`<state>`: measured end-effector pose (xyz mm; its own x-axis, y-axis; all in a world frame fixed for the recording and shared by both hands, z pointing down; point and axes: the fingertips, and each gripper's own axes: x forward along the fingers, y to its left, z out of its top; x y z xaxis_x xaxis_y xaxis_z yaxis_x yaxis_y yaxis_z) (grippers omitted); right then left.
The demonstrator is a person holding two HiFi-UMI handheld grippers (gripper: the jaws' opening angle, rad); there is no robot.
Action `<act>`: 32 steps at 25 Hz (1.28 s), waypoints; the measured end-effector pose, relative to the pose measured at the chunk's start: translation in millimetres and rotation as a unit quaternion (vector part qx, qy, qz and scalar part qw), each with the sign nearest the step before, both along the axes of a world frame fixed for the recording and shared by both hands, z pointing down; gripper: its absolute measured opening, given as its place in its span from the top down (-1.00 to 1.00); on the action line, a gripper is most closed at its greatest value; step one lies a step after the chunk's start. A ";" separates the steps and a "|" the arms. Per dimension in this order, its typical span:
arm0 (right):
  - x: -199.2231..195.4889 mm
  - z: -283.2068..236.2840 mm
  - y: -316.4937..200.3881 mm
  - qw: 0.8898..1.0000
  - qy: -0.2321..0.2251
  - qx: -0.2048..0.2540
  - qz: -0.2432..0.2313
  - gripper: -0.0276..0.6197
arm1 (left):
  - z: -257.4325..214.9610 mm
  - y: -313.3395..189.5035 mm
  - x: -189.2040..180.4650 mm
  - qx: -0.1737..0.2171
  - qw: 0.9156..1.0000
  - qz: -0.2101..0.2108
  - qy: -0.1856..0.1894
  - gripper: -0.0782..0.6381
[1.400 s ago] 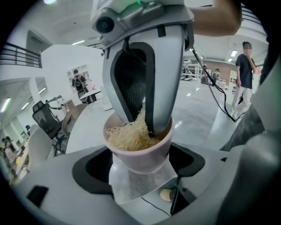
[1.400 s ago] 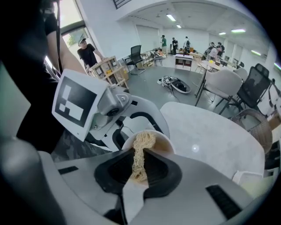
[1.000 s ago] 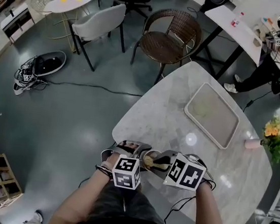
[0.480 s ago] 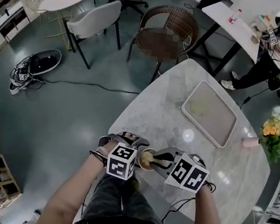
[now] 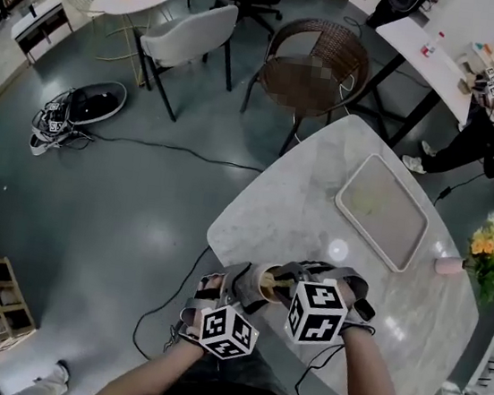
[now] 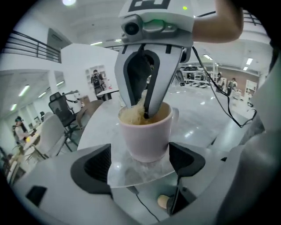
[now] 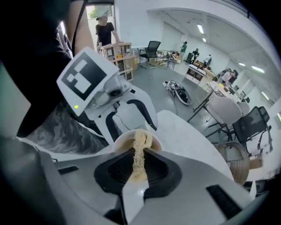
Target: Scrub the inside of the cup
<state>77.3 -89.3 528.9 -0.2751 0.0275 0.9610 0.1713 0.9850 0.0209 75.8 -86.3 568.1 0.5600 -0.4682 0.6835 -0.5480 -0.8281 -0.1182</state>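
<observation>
Pink cup (image 6: 145,132) right in the middle of the action, standing upright at the near edge of the marble table (image 5: 316,219). The left gripper (image 6: 140,165) has it bracketed, one black pad on either side of the cup's wall. The gap is filled almost completely, so that reads as a firm hold on the cup.

Over to the right gripper (image 7: 137,165): its jaws are pinched narrow on a beige, fibrous scrubber (image 7: 138,151). The strip runs out from between the pads and straight down into the cup's mouth. From the left gripper view you can see those jaw tips dipped below the rim, with the pale tuft bunched against the inner wall (it fills a good part of the opening).

From the head view, both grippers meet at the table's near corner, marker cubes side by side and the cup tucked between them. Further along the tabletop a pale rectangular tray (image 5: 381,210) lies well apart from the cup. A bunch of yellow flowers (image 5: 489,247) sits at the far right edge.
</observation>
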 end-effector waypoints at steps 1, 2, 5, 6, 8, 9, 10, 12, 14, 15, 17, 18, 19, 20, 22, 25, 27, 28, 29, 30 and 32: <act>0.2 2.3 -0.1 1.000 0.008 0.000 -0.004 0.73 | -2.6 0.1 4.1 0.007 1.000 -0.017 0.000 -0.35; 0.0 4.3 0.0 1.000 0.014 -0.001 -0.007 0.73 | -5.3 -0.5 8.4 0.015 0.999 -0.032 -0.003 -0.35; -1.1 9.5 1.2 1.000 0.029 -0.005 -0.008 0.73 | -7.6 -4.5 18.8 0.033 0.997 -0.068 -0.024 -0.35; -1.3 11.0 2.2 0.999 0.033 -0.008 -0.006 0.73 | -6.9 -5.5 20.7 0.035 0.996 -0.077 -0.031 -0.35; -2.1 13.0 5.2 0.999 0.040 -0.018 0.000 0.73 | -6.0 -5.9 21.5 0.035 0.995 -0.089 -0.035 -0.36; -2.6 13.6 6.6 0.999 0.043 -0.024 0.004 0.73 | -5.8 -5.7 21.1 0.034 0.995 -0.089 -0.033 -0.36; -3.0 14.0 7.6 0.998 0.044 -0.031 0.011 0.73 | -5.5 -5.7 20.8 0.034 0.996 -0.083 -0.029 -0.36; -3.5 14.1 7.6 0.997 0.041 -0.050 0.034 0.73 | -3.3 -6.8 20.9 0.027 0.998 -0.057 -0.019 -0.36; -3.4 13.1 6.3 0.995 0.035 -0.069 0.058 0.73 | -0.4 -8.3 22.3 0.011 1.000 -0.009 -0.010 -0.36; -3.5 12.1 6.2 0.994 0.032 -0.080 0.068 0.73 | 0.7 -8.5 22.8 0.002 1.000 0.022 -0.007 -0.36; -6.3 9.3 8.2 0.991 0.022 -0.102 0.083 0.73 | 2.3 -6.8 21.1 -0.014 0.996 0.089 -0.005 -0.36; -8.9 7.3 9.8 0.990 0.014 -0.113 0.089 0.73 | 2.8 -5.3 18.9 -0.022 0.992 0.121 -0.007 -0.36; -11.4 4.7 11.3 0.988 0.005 -0.122 0.097 0.73 | 3.1 -3.8 16.5 -0.027 0.988 0.151 -0.010 -0.35; -13.6 1.6 12.3 0.986 -0.007 -0.131 0.106 0.73 | 3.2 -2.7 14.3 -0.031 0.983 0.178 -0.015 -0.35; -16.2 -5.4 13.1 0.980 -0.034 -0.147 0.130 0.73 | 3.7 -0.9 11.3 -0.037 0.973 0.225 -0.028 -0.35; -16.4 -17.4 13.3 0.972 -0.068 -0.160 0.160 0.73 | 6.1 0.5 9.1 -0.044 0.957 0.282 -0.043 -0.34; -16.5 -25.6 12.6 0.968 -0.086 -0.160 0.171 0.73 | 6.6 -0.1 7.9 -0.049 0.947 0.312 -0.050 -0.34; -16.5 -29.0 12.5 0.967 -0.093 -0.160 0.175 0.73 | 6.7 -0.4 7.4 -0.051 0.942 0.327 -0.054 -0.33; -16.5 -31.9 12.4 0.966 -0.099 -0.160 0.179 0.73 | 6.5 -0.7 6.8 -0.053 0.936 0.343 -0.057 -0.33; -16.6 -34.3 12.2 0.965 -0.104 -0.159 0.182 0.73 | 6.1 -0.7 6.0 -0.054 0.930 0.358 -0.060 -0.33; -16.0 -37.6 9.9 0.963 -0.115 -0.153 0.189 0.73 | 6.2 -1.1 5.1 -0.056 0.920 0.383 -0.063 -0.33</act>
<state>61.3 -79.4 491.3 -0.5251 0.1557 0.8367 -0.1753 0.9422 -0.2854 80.9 -87.4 574.3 0.6086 0.1078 0.7861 0.2127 -0.9766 -0.0308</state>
